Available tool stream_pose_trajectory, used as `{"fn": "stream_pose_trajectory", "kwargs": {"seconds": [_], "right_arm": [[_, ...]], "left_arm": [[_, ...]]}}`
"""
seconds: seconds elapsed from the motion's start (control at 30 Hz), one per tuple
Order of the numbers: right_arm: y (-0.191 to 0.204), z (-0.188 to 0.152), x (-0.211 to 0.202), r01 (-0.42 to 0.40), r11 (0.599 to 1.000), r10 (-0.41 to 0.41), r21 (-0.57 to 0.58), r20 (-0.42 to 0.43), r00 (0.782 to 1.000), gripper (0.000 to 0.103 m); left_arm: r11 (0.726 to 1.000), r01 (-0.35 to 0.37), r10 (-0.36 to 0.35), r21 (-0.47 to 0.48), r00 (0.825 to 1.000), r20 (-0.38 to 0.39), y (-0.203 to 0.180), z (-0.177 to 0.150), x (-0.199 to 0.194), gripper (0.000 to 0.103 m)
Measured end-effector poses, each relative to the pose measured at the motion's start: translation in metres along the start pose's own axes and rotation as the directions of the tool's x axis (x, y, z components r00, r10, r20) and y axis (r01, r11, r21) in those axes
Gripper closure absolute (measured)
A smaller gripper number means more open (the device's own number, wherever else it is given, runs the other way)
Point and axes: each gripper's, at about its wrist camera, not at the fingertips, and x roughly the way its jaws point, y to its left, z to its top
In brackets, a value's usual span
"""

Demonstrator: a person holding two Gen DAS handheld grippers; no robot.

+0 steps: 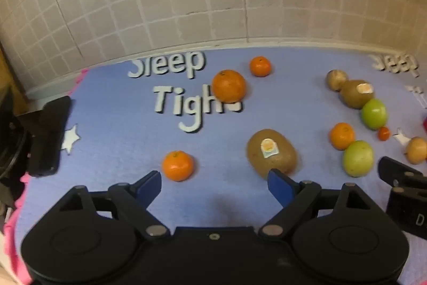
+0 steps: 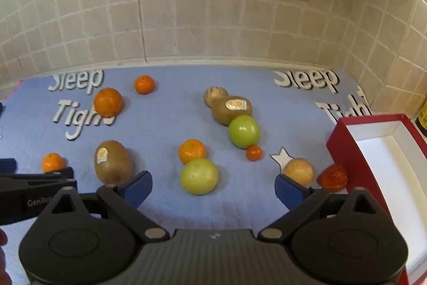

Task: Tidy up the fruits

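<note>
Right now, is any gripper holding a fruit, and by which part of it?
No. The left gripper and the right gripper are both open and empty; the fruits lie loose on the blue mat.

Black two-lobed gripper bodies, silver pivot screws, blue fingers (image 1: 280, 187), white "GenRo" lettering.

A: What covers the bench?
B: A blue mat (image 2: 165, 124) printed "Sleep Tight", with white stars.
A: And on it?
B: Seen from the right wrist, a green apple (image 2: 199, 176) at centre, a mandarin (image 2: 192, 151) touching it at 12 o'clock. At 1 o'clock a second apple (image 2: 244, 131), a kiwi (image 2: 231, 110) and a pale fruit (image 2: 215, 95) in a touching row.
A: Left side?
B: A stickered kiwi (image 2: 112, 161) at 9 o'clock, a big orange (image 2: 107, 102) at 10.
A: Right?
B: At 3 o'clock a strawberry (image 2: 332, 177) beside an open red box (image 2: 347, 151).
</note>
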Motion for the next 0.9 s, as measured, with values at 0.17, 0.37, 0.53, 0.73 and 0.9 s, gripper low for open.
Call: {"fn": "stream_pose_trajectory", "kwargs": {"seconds": [0.17,0.37,0.53,0.73,0.9], "right_arm": [[0.002,-0.003,0.004,-0.008,1.000,0.008,0.000,-0.018,1.000,0.003],[0.003,-0.008,0.006,-0.002,1.000,0.001,-0.002,-0.021,1.000,0.003],[0.003,-0.008,0.005,0.006,1.000,-0.006,-0.006,-0.017,1.000,0.003],[0.001,-0.008,0.005,0.008,1.000,-0.008,0.000,-0.025,1.000,0.003],[0.001,-0.009,0.006,0.013,1.000,-0.013,0.001,-0.025,1.000,0.003]], "left_arm": [[0.994,0.084,-0.085,-0.065,0.996,-0.020,0.012,-0.006,0.003,0.001],[0.987,0.097,-0.102,-0.126,0.994,-0.036,0.019,-0.009,0.005,0.001],[0.991,0.081,-0.086,-0.110,0.995,-0.042,0.014,-0.010,0.005,0.001],[0.991,0.079,-0.085,-0.107,0.995,-0.053,0.013,-0.008,0.007,0.001],[0.994,0.060,-0.066,-0.094,0.996,-0.062,0.009,-0.008,0.008,0.001]]}}
